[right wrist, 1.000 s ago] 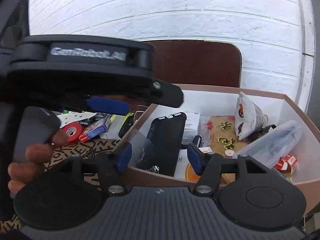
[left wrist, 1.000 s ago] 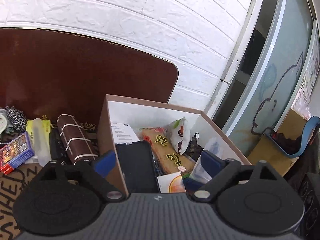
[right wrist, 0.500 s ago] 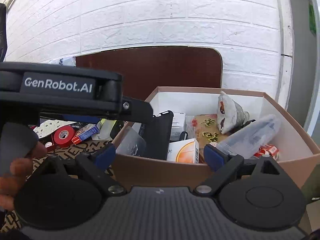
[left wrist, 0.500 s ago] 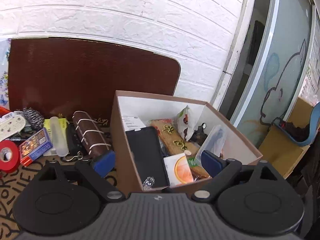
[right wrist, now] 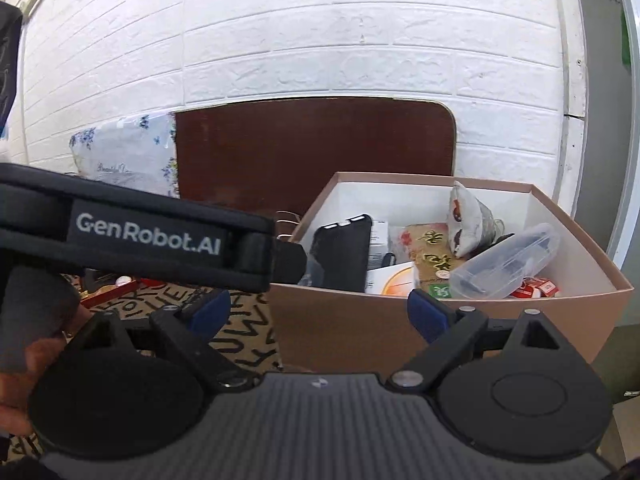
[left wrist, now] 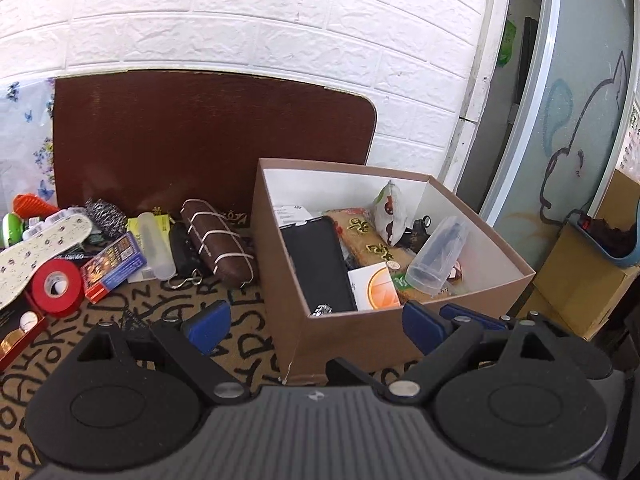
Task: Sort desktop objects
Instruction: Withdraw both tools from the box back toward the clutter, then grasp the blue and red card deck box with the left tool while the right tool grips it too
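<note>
Lower left we list red tape [left wrist: 56, 286], card box [left wrist: 114, 266]; cardboard box [left wrist: 360, 336] holds phone case [left wrist: 316, 264], clear case [left wrist: 438, 258]. Left gripper [left wrist: 316, 322] and right gripper [right wrist: 320, 314]: both released, empty.

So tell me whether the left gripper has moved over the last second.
Yes. The left gripper has pulled back and up from the cardboard box, whose front wall now shows.

The worktop [left wrist: 168, 300] has a tan cover with black scribbled letters all over it. Sitting right on it: a brown cardboard box [left wrist: 344, 336] on the right, and to its left a brown strapped roll [left wrist: 218, 242], a clear tube [left wrist: 154, 246], a blue card box [left wrist: 112, 266], red tape [left wrist: 56, 286] and a white insole [left wrist: 38, 250].
</note>
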{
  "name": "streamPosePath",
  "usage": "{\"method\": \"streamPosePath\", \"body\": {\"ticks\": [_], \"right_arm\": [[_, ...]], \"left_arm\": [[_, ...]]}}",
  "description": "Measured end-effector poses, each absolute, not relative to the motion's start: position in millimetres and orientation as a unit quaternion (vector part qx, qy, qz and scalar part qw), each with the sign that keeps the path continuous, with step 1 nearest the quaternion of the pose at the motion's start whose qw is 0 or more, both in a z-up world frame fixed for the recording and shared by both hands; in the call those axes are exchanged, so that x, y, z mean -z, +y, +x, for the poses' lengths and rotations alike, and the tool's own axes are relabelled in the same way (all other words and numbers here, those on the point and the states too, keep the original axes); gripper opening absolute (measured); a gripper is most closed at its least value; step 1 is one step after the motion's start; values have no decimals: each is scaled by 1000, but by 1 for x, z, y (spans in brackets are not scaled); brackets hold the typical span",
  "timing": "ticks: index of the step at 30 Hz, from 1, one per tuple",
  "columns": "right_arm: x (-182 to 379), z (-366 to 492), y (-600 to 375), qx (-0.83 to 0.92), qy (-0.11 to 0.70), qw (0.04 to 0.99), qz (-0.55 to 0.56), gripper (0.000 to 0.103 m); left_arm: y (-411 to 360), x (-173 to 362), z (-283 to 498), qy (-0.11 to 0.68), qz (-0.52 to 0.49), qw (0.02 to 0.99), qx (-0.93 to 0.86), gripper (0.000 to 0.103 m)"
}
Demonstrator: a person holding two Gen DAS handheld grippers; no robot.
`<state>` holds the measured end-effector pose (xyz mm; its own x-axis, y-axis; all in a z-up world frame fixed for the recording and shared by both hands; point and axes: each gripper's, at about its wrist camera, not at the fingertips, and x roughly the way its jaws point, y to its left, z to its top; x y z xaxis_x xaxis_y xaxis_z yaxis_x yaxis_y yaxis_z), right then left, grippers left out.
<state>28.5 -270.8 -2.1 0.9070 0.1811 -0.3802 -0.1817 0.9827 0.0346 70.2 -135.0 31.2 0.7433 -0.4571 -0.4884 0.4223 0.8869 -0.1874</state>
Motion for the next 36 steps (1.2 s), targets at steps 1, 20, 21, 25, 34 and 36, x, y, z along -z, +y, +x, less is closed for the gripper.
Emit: {"method": "streamPosePath", "body": {"ticks": [1, 20, 21, 25, 34, 36], "right_arm": [[1, 26, -268, -96, 195, 976, -2, 93], [35, 49, -160, -223, 223, 948, -41, 93], [37, 55, -156, -223, 223, 948, -48, 93], [45, 83, -140, -216, 215, 949, -79, 93], [62, 152, -122, -181, 211, 952, -127, 92], [66, 168, -120, -180, 213, 952, -129, 92]], "left_arm": [[-133, -30, 69, 273, -34, 933, 234, 95], [-11, 31, 77, 316, -158, 923, 152, 95], [-5, 33, 83, 317, -167, 922, 146, 95], [15, 38, 107, 319, -195, 918, 128, 94], [26, 43, 163, 306, -179, 927, 124, 88], [27, 45, 175, 308, -178, 927, 123, 86]]}}
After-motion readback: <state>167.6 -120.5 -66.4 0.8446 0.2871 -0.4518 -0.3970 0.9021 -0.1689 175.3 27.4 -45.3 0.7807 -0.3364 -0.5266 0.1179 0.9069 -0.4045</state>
